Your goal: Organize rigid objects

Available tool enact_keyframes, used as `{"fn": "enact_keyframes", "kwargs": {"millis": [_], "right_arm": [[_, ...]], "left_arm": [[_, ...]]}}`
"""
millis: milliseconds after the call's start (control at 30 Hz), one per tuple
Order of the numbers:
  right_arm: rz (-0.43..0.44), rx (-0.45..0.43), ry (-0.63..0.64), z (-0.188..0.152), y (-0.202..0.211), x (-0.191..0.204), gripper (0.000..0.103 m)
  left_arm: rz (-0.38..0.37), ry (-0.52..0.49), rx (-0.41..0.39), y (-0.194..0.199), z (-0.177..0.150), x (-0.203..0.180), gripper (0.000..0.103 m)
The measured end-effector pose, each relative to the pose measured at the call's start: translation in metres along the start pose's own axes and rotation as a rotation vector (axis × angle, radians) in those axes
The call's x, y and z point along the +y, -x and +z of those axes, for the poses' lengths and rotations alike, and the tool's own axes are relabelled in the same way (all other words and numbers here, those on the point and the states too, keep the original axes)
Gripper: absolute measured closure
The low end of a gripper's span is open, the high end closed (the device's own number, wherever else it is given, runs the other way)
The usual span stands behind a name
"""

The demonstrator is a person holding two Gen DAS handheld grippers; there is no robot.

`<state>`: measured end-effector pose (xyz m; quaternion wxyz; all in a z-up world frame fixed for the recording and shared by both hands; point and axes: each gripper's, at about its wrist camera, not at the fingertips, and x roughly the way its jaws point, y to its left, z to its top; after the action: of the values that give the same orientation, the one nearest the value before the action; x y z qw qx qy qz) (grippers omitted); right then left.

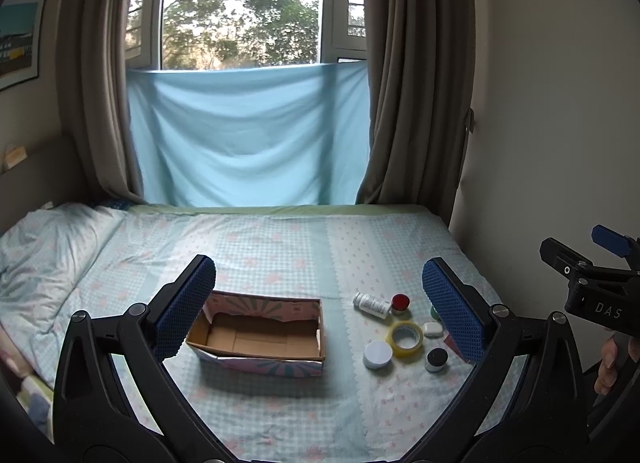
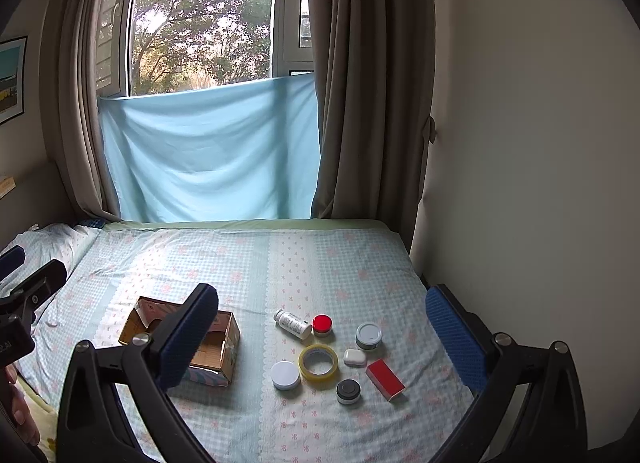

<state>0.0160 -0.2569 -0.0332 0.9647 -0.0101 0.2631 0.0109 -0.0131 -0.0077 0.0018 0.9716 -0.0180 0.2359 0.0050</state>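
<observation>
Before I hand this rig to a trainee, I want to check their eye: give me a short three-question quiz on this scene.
1. True or false: the cardboard box already holds items.
2. Which lies on its side: A) the white bottle, B) the red-lidded jar?
3. What ring-shaped item sits among the small objects?

Key: 1 false; 2 A; 3 the yellow tape roll.

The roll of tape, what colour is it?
Yellow, see-through tape roll, lying flat on the bed. The right wrist view shows it best.
</observation>
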Motion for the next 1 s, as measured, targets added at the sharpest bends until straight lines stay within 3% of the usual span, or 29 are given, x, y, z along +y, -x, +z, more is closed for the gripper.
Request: {"fn": "enact_keyframes", "kwargs": {"millis": [1000], "right_arm": [[0.0, 0.004, -0.003, 0.0021, -0.0006, -0.001, 0.0]], "left_arm": [[-0.011, -0.005, 0.007, -0.0052, 0.0011, 0.0012, 0.001]]}}
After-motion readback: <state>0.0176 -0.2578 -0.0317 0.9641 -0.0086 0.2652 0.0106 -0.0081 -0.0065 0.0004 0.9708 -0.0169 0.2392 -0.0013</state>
